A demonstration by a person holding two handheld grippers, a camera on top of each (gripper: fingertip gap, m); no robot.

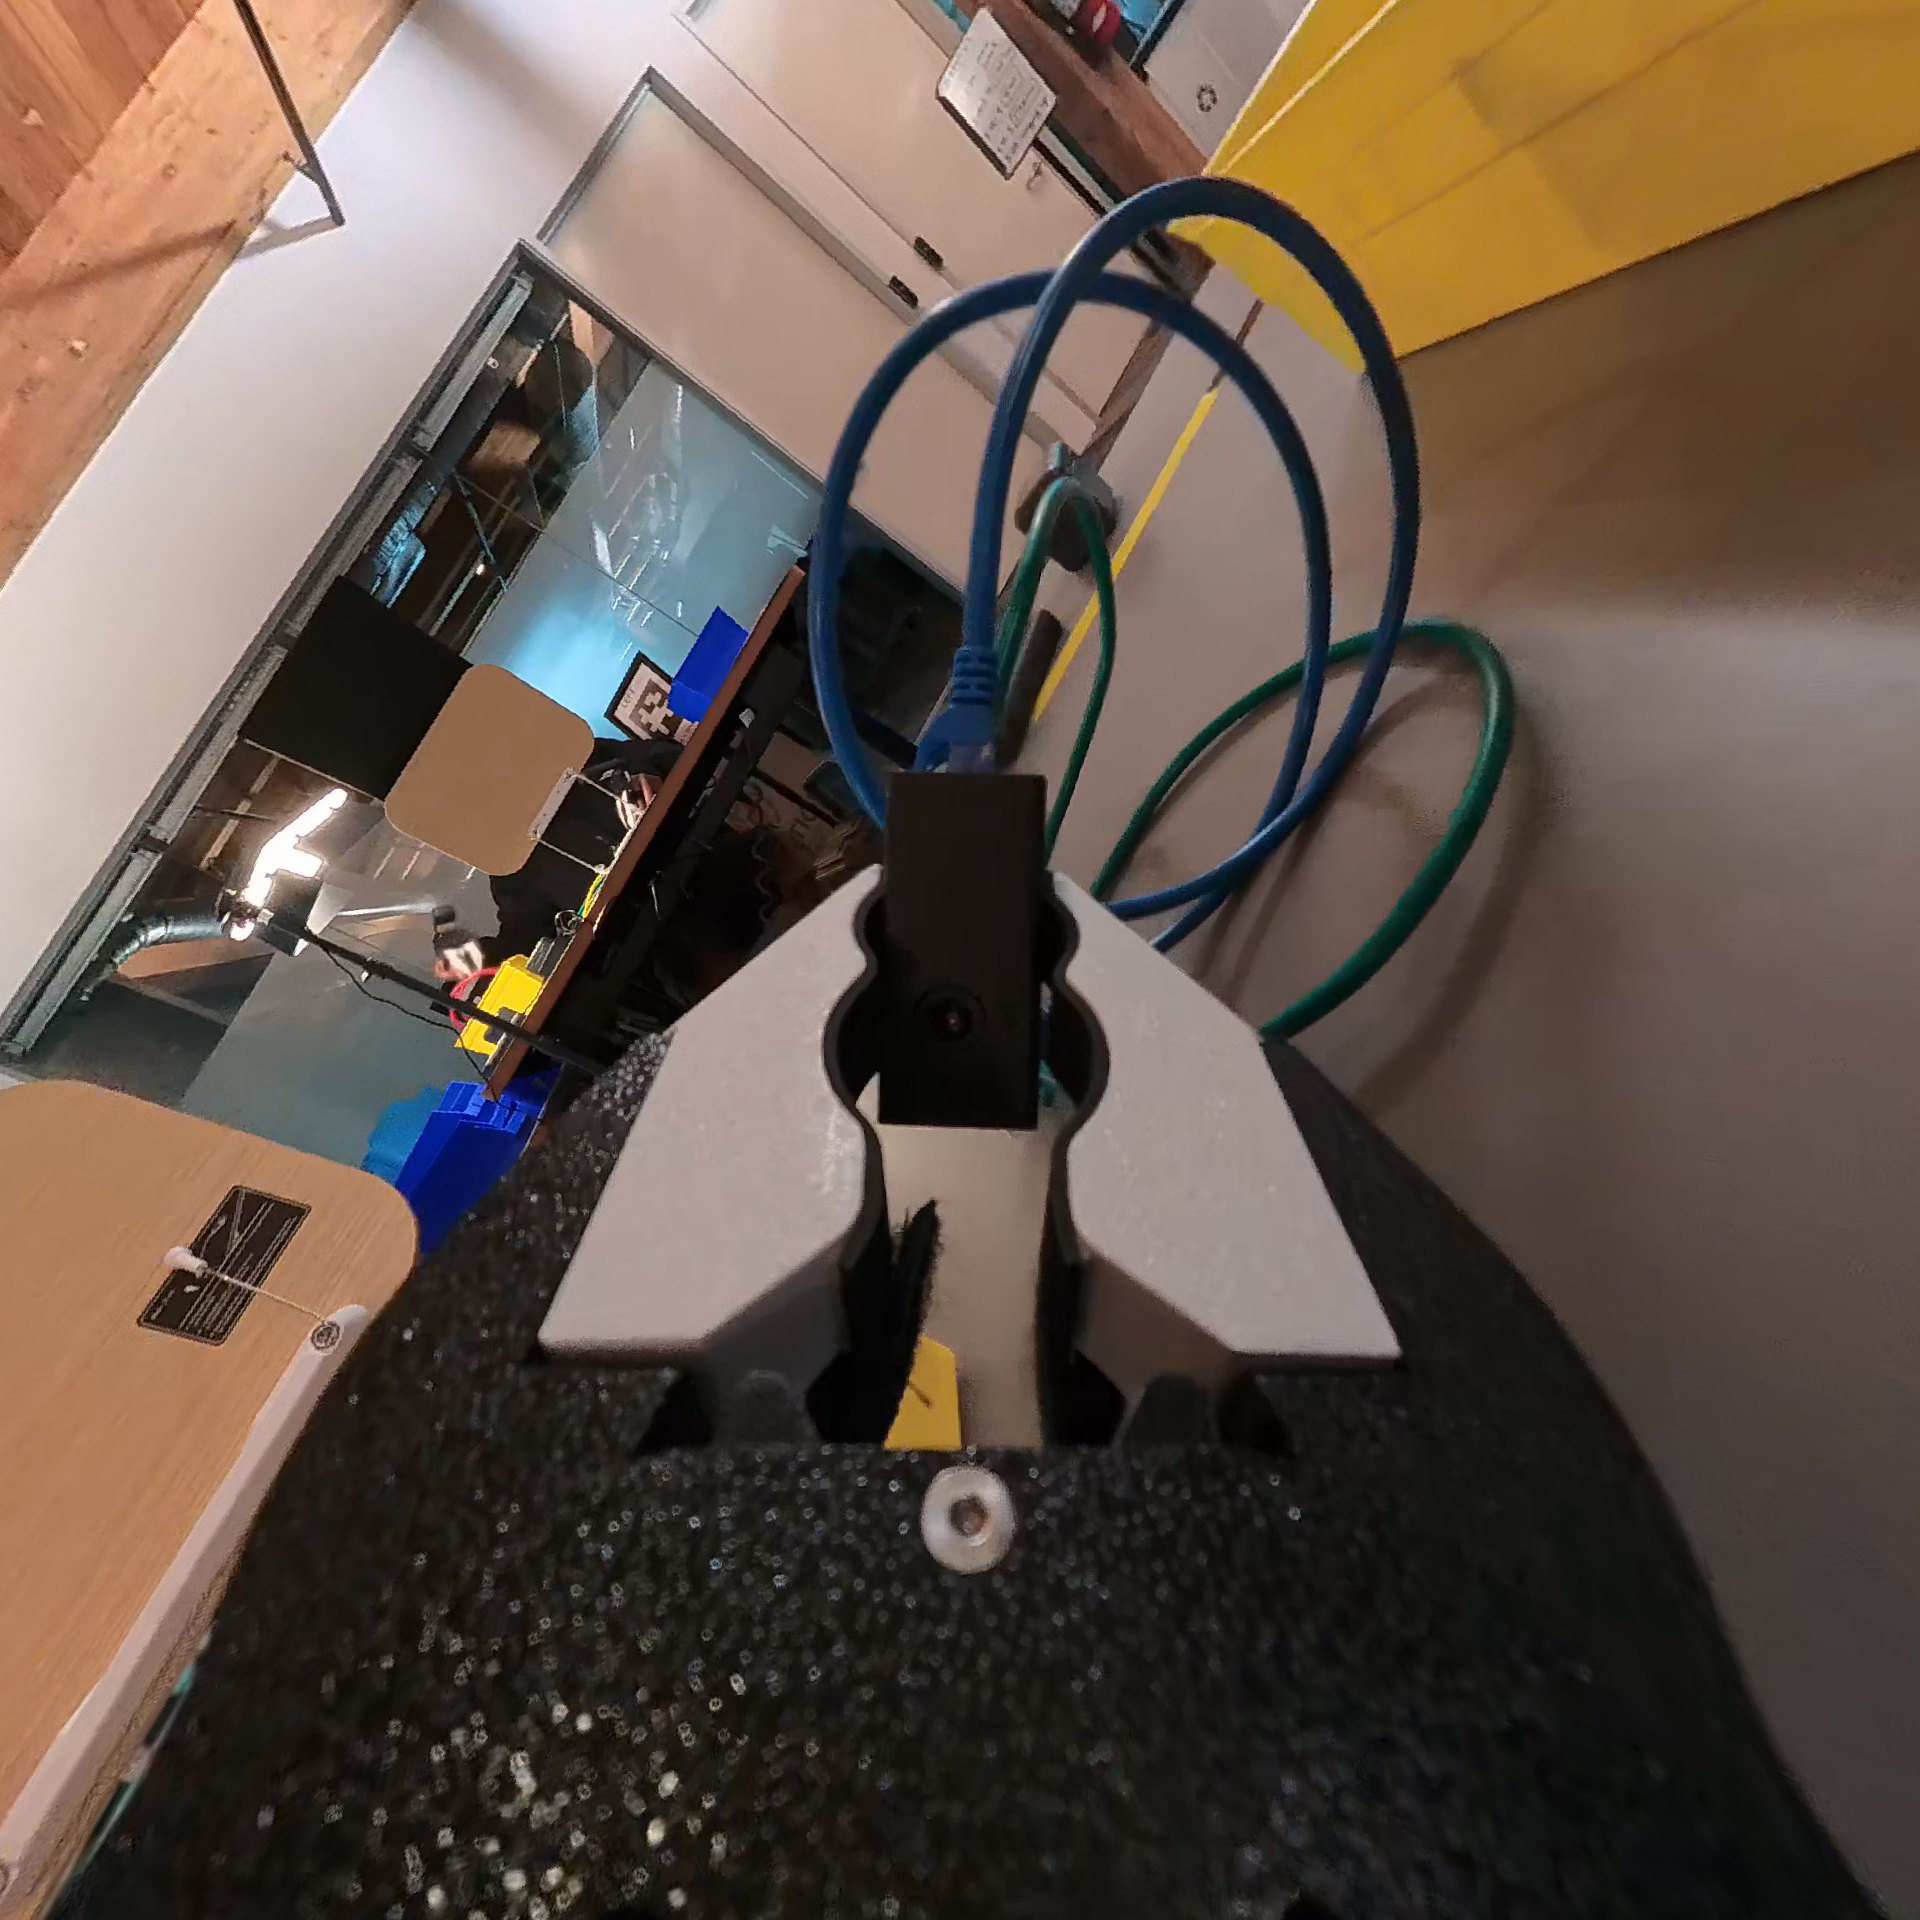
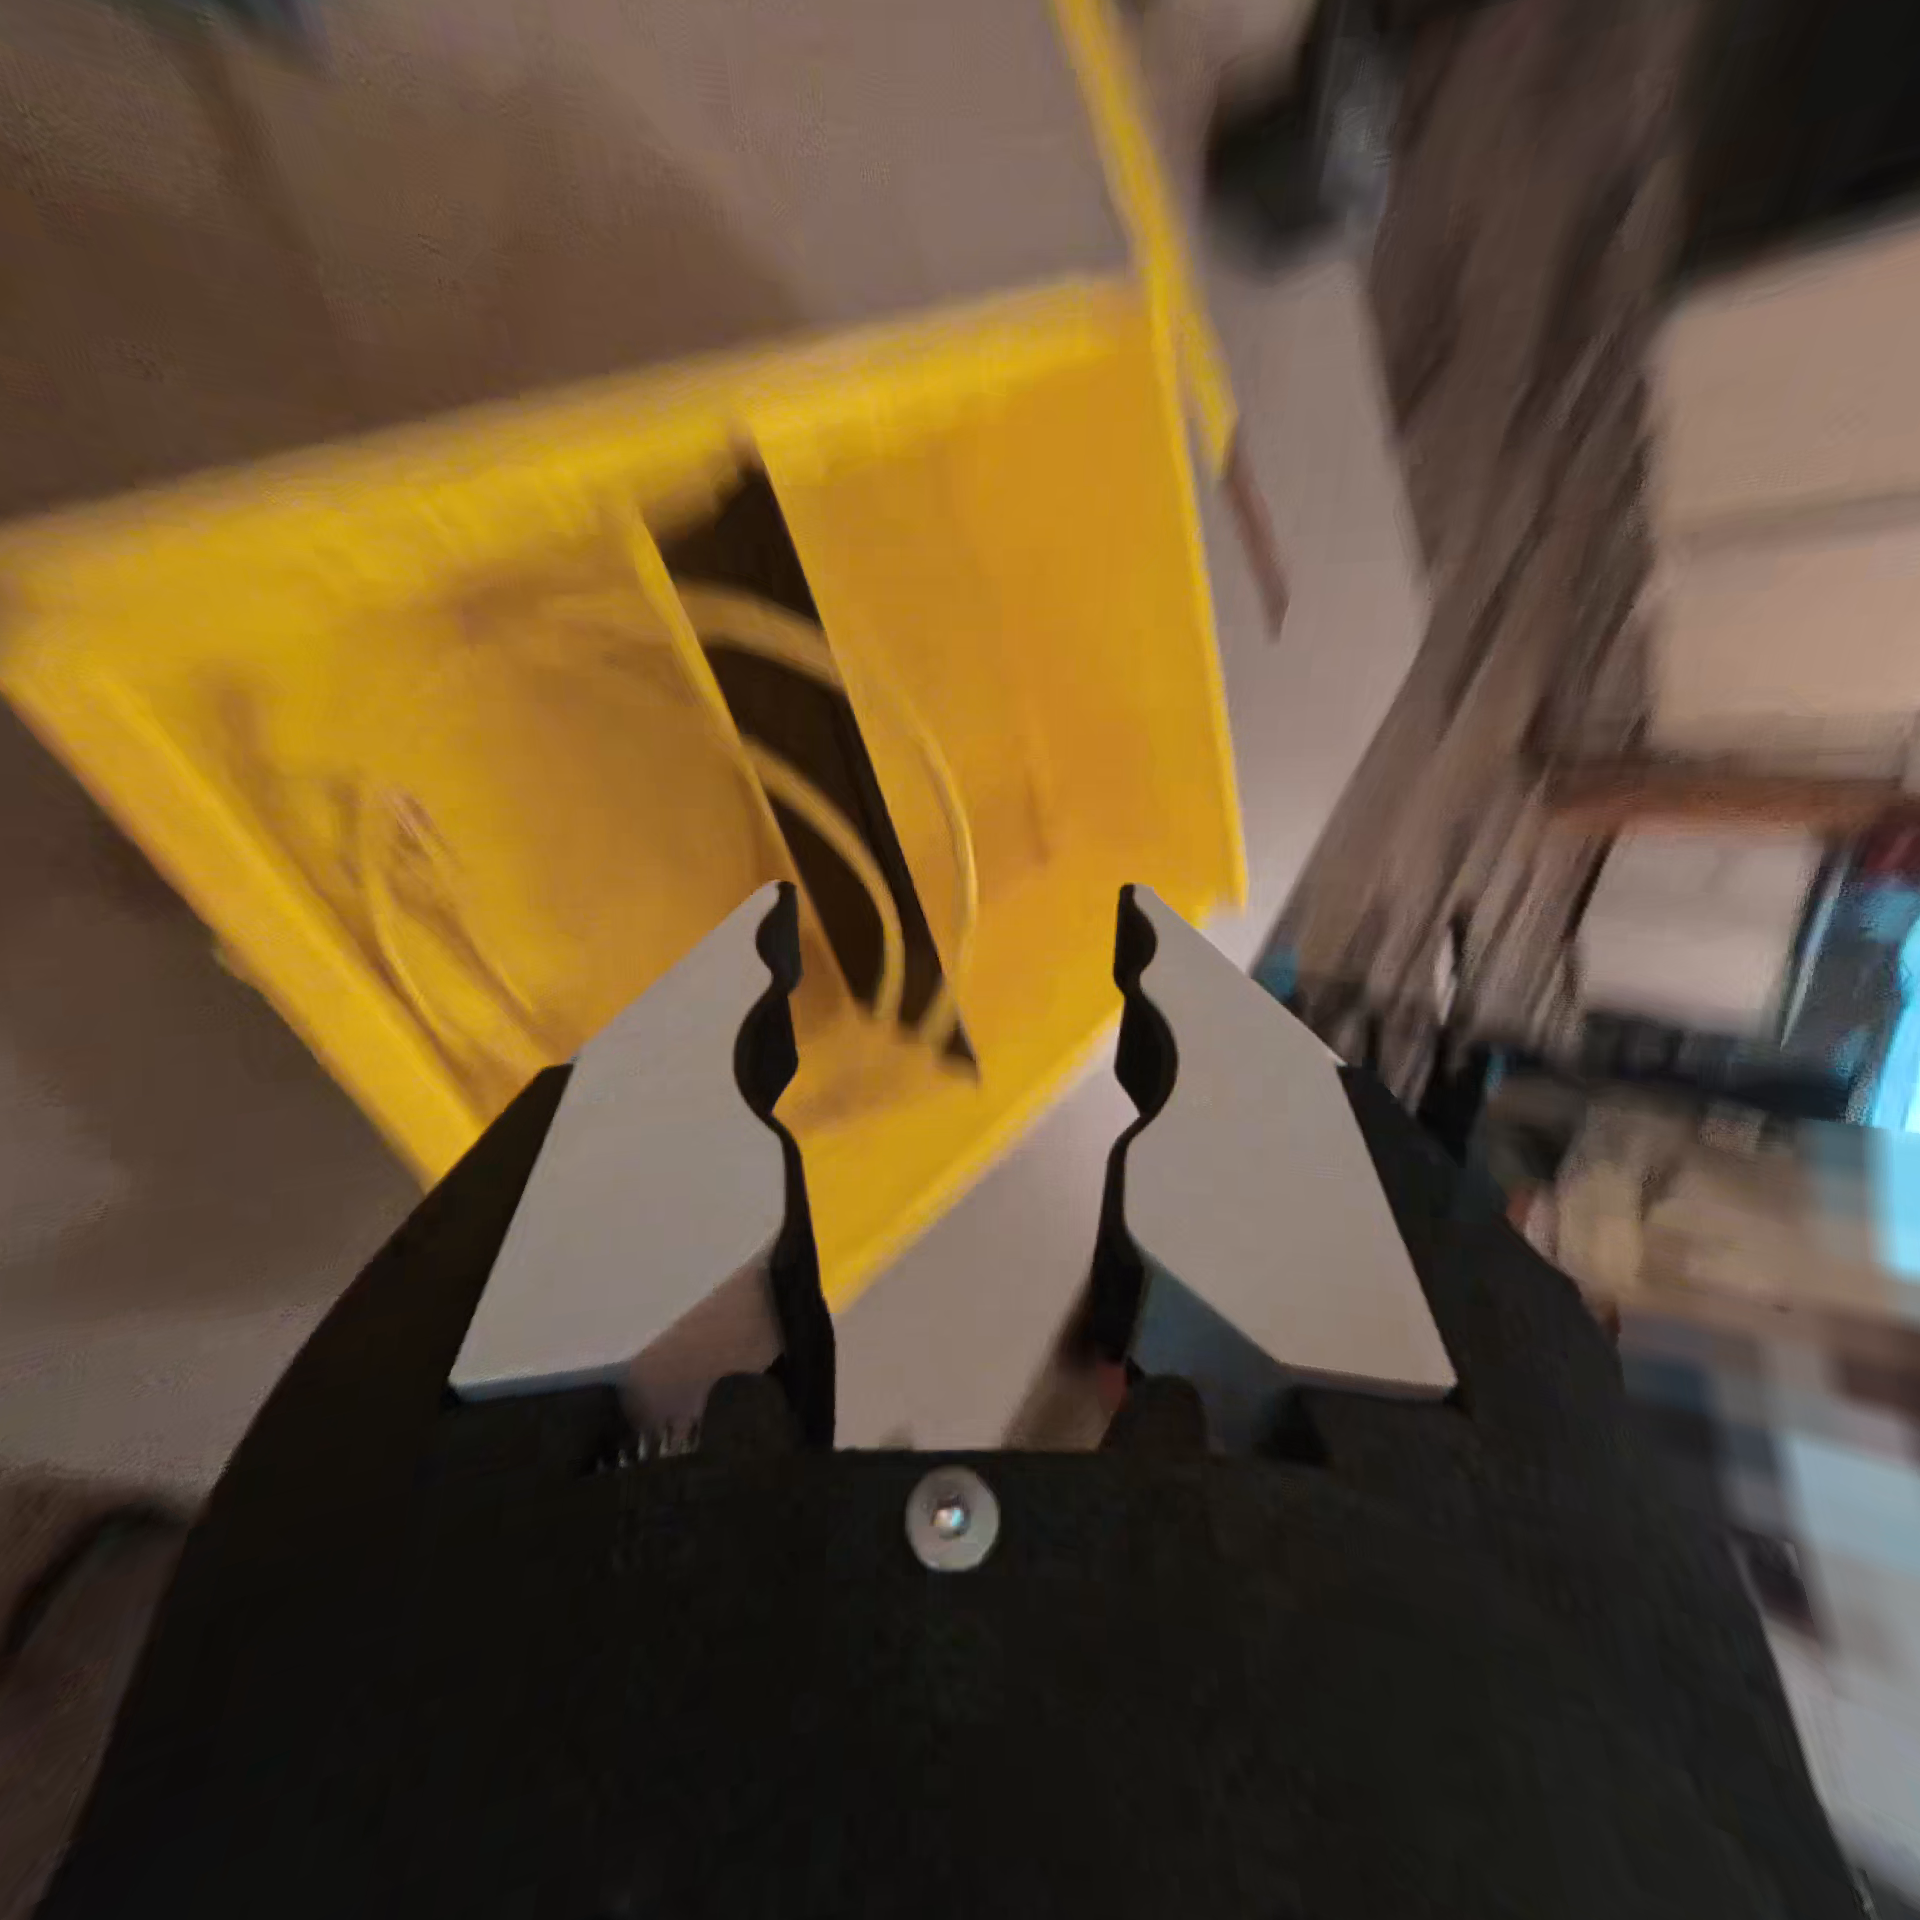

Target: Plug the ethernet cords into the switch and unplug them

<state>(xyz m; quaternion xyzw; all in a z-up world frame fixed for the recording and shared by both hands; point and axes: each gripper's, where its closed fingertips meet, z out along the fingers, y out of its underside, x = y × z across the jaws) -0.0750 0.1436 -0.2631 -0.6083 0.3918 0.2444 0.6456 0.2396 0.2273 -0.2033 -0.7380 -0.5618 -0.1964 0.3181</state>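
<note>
Switch (image 1: 961, 945) clamped in left tongs (image 1: 964, 904), blue cord (image 1: 1340, 582) plugged in; right tongs (image 2: 956, 899) wide over yellow bin (image 2: 520, 727).

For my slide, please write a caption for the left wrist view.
Left gripper shut on black switch, blue ethernet cord plugged in, green cord looping behind.

Your left gripper (image 1: 961, 997) has the switch (image 1: 964, 935) clamped between its fingers, the switch standing out past the fingertips. One ethernet cord (image 1: 1340, 582) is plugged into the far end of the switch by its connector (image 1: 966, 707); beyond it the cord rises in two overlapping loops and comes back down to the table (image 1: 1662, 935) on the right. A second cord (image 1: 1455, 790) lies looped on the table behind and to the right of the first. Far right behind the loops stands a bin (image 1: 1507, 135). In your right wrist view, the right gripper (image 2: 956, 904) hangs with fingers apart and nothing between them, a bin (image 2: 499, 665) ahead of it and slightly left, a cable coiled inside, though the view is blurred.
</note>
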